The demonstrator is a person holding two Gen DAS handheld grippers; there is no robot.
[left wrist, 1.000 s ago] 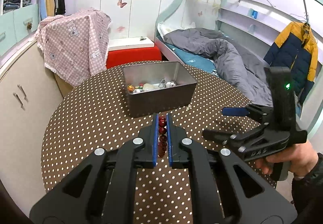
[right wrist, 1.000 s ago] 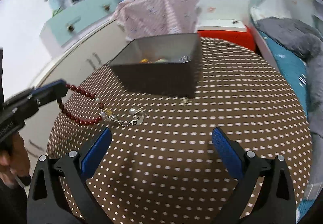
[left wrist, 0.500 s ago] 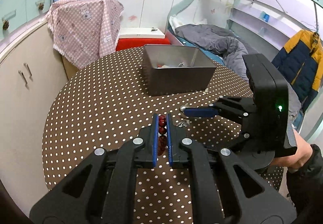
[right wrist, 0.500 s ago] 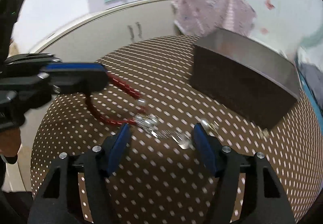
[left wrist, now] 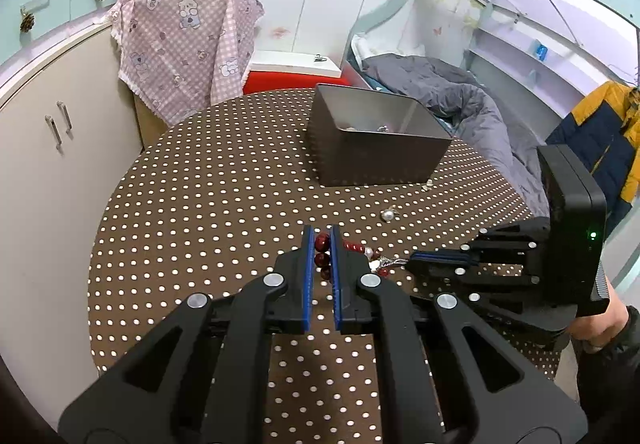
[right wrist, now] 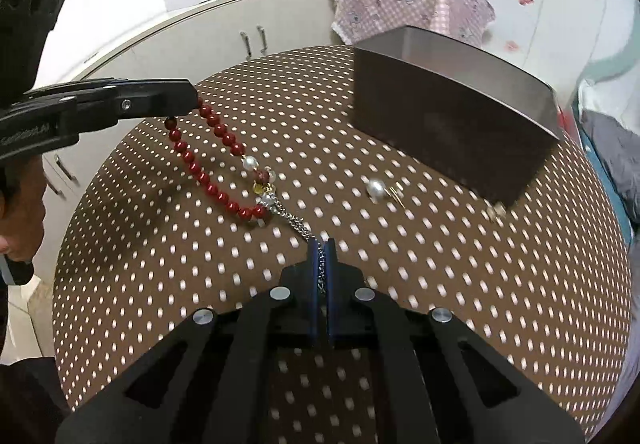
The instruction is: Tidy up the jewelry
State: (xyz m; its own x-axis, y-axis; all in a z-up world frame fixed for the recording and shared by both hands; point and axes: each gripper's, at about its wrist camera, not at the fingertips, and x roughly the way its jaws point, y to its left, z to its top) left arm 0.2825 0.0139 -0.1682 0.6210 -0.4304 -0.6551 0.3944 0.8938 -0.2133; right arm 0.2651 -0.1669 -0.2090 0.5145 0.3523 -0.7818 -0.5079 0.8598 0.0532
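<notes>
Two tongs share one piece of jewelry. The left tongs (left wrist: 321, 240) reach forward, low over the polka-dot bench (left wrist: 208, 204), and their blue pads are pinched on the red beads of the bracelet (right wrist: 212, 164). In the right wrist view they come in from the left edge, level, gripping the top of the bead loop. The right tongs (right wrist: 322, 244) point across toward the left ones, pressed together on the silver chain (right wrist: 298, 224) at the bracelet's tail. The bracelet stretches between the two grips, its long axis running diagonally from the left tongs down to the right tongs, with a white pearl and a gold charm where loop meets chain. Beyond it a loose pearl earring (right wrist: 377, 188) lies on the bench, near the metal box (right wrist: 452, 124), which stands farther back and holds small pieces.
</notes>
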